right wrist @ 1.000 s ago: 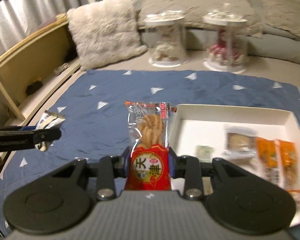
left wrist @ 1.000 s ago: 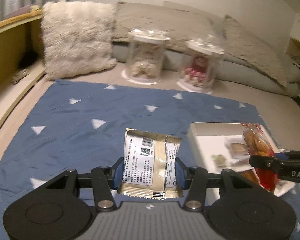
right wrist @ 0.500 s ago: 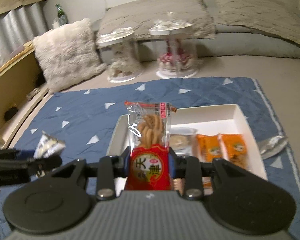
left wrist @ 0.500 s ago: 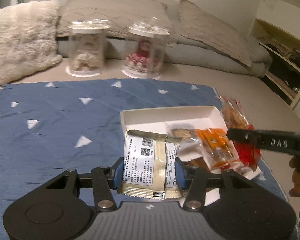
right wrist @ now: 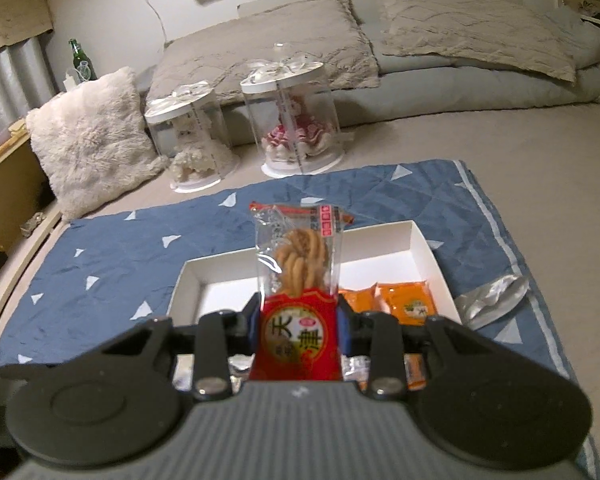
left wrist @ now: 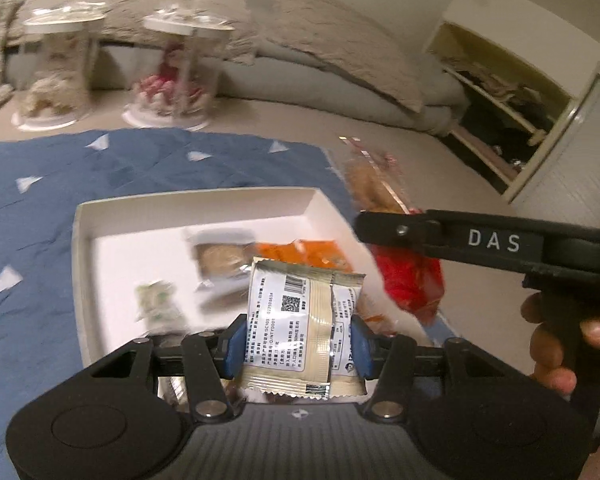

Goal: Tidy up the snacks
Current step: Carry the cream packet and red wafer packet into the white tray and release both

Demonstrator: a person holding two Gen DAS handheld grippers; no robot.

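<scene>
On a bed, a blue quilt with white triangles, and on it a white tray. At the tray's 12 o'clock, well apart, two clear cylinder boxes with white lids. A fluffy pillow at 10 o'clock, a green bottle beyond it. A crumpled silver foil pack lies on the quilt just beside the tray at 3 o'clock. An open cupboard at 2 o'clock in the left view.

In the tray: two orange packets at the 3 o'clock side, a round cake in clear wrap near the middle, and a small green-and-white packet at 8 o'clock, blurred. In the left view, the right gripper crosses the tray's right rim from 3 o'clock, a hand on its grip.

"DAS" in white on that gripper's side. A barcode, a QR code and fine print, too small to read, on the beige packet. Large Chinese characters on the red cookie pack.

Left gripper: partly open, jaws just been opening. Has the beige packet upright between the blue pads, touching both, above the tray's near edge. Right gripper: narrowly set and clamped on the cookie pack's red lower half, upright over the tray, hiding its middle.
</scene>
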